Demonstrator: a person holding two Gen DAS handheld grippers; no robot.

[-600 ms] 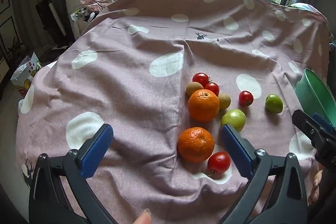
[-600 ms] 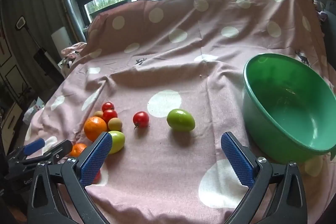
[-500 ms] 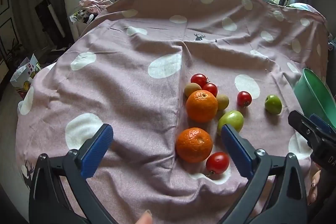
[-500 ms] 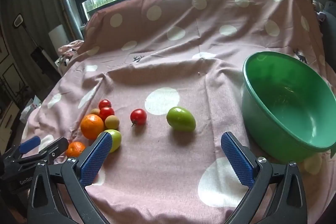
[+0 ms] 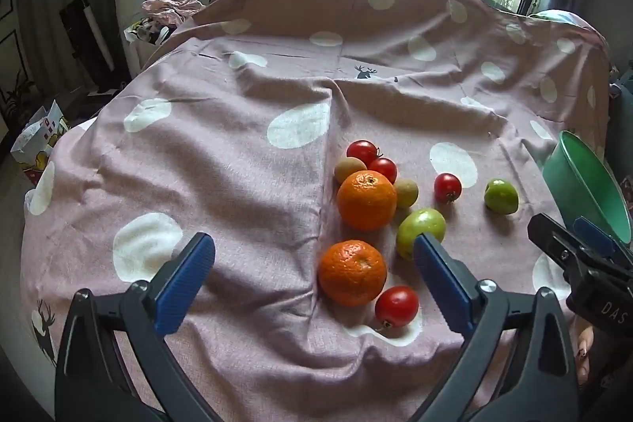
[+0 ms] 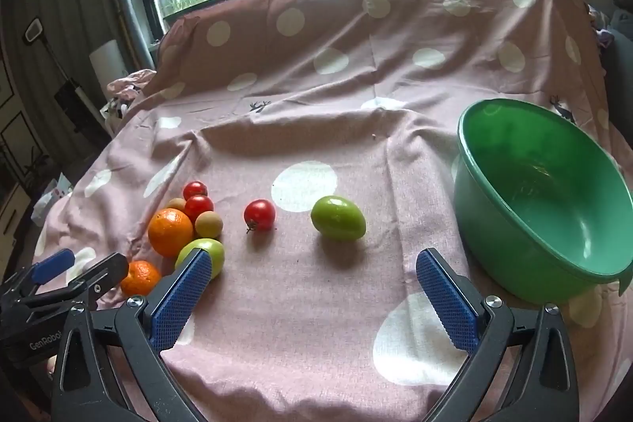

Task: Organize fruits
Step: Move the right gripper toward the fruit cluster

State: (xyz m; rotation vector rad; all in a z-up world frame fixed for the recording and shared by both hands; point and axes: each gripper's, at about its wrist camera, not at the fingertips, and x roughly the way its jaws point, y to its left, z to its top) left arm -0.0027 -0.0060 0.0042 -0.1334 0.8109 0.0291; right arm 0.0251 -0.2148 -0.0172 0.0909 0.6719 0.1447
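While both tools hang above the pink spotted cloth (image 6: 300,303), neither grips anything: the left gripper (image 5: 312,263) stands wide apart and empty, and the right gripper (image 6: 312,283) is likewise spread wide with only cloth between its blue pads. Taking the large orange (image 5: 366,199) as the landmark, a second, smaller orange (image 5: 352,271) lies just nearer the camera, apart from it, with a red tomato (image 5: 397,305) beside that one on its right. Behind the large orange sit two red tomatoes (image 5: 362,152) close together and a brownish small fruit (image 5: 348,169) touching the orange's far left edge; another brownish fruit (image 5: 406,192) sits against its right side. A green fruit (image 5: 421,232) lies near-right of the large orange, partly behind the left gripper's right pad. Further right of the orange a lone red tomato (image 6: 259,214) rests on its own, then a green oval fruit (image 6: 337,223), and well beyond that the green bowl (image 6: 514,240), which looks empty in the right wrist view. All the fruit lies on the cloth, outside the bowl.
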